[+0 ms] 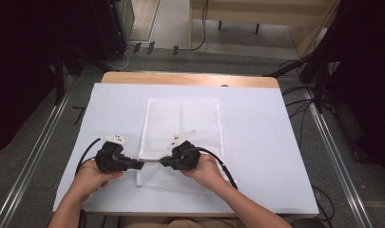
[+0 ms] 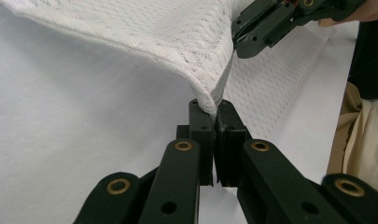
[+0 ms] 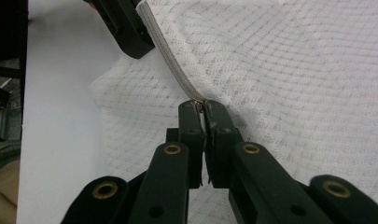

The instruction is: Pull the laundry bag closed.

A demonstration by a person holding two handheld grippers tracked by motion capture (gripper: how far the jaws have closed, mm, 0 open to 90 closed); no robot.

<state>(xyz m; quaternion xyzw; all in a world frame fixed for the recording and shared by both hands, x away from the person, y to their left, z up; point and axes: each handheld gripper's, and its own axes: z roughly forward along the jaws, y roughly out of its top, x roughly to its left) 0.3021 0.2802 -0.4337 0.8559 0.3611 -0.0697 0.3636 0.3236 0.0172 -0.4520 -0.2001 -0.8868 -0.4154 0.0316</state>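
While the white mesh cloth (image 1: 180, 137) lay spread on the white surface (image 1: 256, 142), the left gripper (image 1: 141, 164) had its jaws pressed together on the cloth's near hem, lifting it. The right gripper (image 1: 162, 161) faced it just beside, jaws likewise clamped on the same hem, the edge stretched taut between them. Nothing stood between the two.

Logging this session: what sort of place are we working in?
Probably a lab or recording room: a table under a white sheet, dark curtains at the sides, loose cables on the floor, metal rails alongside.
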